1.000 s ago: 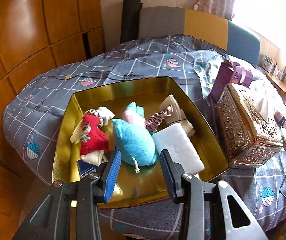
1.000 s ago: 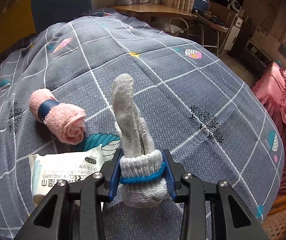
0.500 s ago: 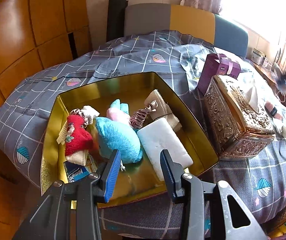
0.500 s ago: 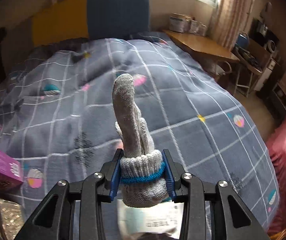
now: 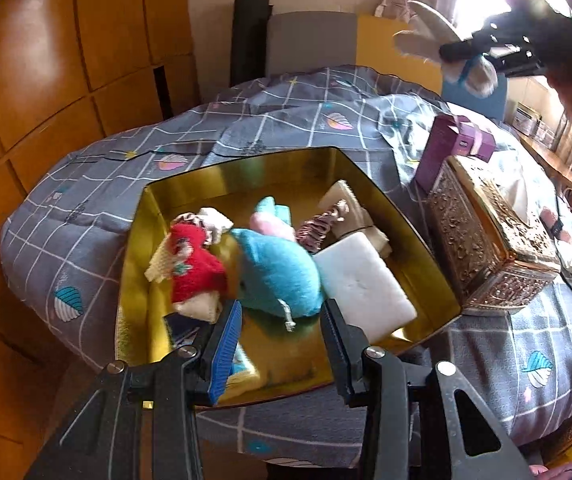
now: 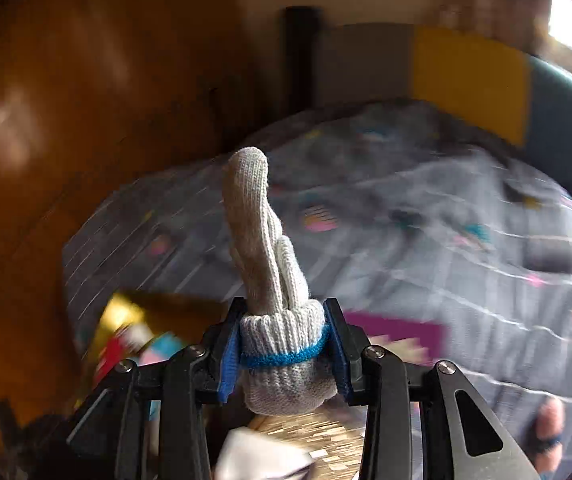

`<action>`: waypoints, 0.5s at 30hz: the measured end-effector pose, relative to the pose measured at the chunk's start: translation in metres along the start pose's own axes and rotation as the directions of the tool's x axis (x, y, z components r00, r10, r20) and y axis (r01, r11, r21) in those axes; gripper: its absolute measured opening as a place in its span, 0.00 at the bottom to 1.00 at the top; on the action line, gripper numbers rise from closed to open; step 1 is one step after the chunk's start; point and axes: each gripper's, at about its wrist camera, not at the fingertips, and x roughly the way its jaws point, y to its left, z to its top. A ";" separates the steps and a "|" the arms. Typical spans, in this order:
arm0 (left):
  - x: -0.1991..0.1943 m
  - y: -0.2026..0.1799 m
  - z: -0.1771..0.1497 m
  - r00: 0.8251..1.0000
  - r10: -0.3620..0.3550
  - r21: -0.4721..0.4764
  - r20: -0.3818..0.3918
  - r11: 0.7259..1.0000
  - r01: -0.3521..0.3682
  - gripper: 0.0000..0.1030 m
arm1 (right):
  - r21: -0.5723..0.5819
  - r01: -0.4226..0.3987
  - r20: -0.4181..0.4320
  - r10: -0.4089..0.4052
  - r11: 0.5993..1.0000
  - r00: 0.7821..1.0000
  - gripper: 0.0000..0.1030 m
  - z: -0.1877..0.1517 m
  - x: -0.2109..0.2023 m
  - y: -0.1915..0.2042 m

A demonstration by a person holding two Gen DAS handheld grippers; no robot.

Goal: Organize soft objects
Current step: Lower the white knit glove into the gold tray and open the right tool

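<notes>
A gold tin tray (image 5: pixel 413 236) rests on the grey quilted bed and holds several soft things: a blue plush (image 5: pixel 282 272), a red knitted piece (image 5: pixel 194 264), a white foam pad (image 5: pixel 361 284) and a pink scrunchie (image 5: pixel 317 228). My left gripper (image 5: pixel 282 336) hovers open over the tray's near rim with nothing between its fingers. My right gripper (image 6: pixel 284 344) is shut on the blue-banded cuff of a white knit glove (image 6: pixel 262 232), whose fingers stick upward. In the left wrist view that right gripper (image 5: pixel 473 60) carries the glove (image 5: pixel 425 36) high at the top right, above the bed.
An ornate gold tissue box (image 5: pixel 493 248) stands right of the tray, with a purple box (image 5: pixel 457 148) behind it. A rolled pink towel (image 5: pixel 553 224) lies further right. Wooden wall panels (image 5: pixel 46 80) close the left side, and a grey, yellow and blue headboard (image 6: pixel 461 76) backs the bed.
My right gripper has swung with the glove from the far side of the bed towards the tray and has risen, and it now shows in the left wrist view. The left gripper stays put.
</notes>
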 end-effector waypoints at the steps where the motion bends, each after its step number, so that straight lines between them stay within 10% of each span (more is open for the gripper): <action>1: 0.000 0.002 0.000 1.000 0.004 -0.005 0.003 1.000 -0.004 0.40 | -0.038 -0.044 -0.026 0.043 0.998 0.999 0.37 -0.009 0.006 0.019; 8: 0.002 0.010 -0.003 1.000 0.014 -0.030 -0.001 0.999 -0.015 0.40 | -0.090 -0.205 -0.246 0.178 0.975 0.953 0.37 -0.074 0.058 0.099; 15: 0.003 0.013 -0.007 1.000 0.019 -0.044 -0.004 0.999 -0.019 0.40 | -0.080 -0.122 -0.302 0.093 0.989 0.949 0.38 -0.097 0.110 0.132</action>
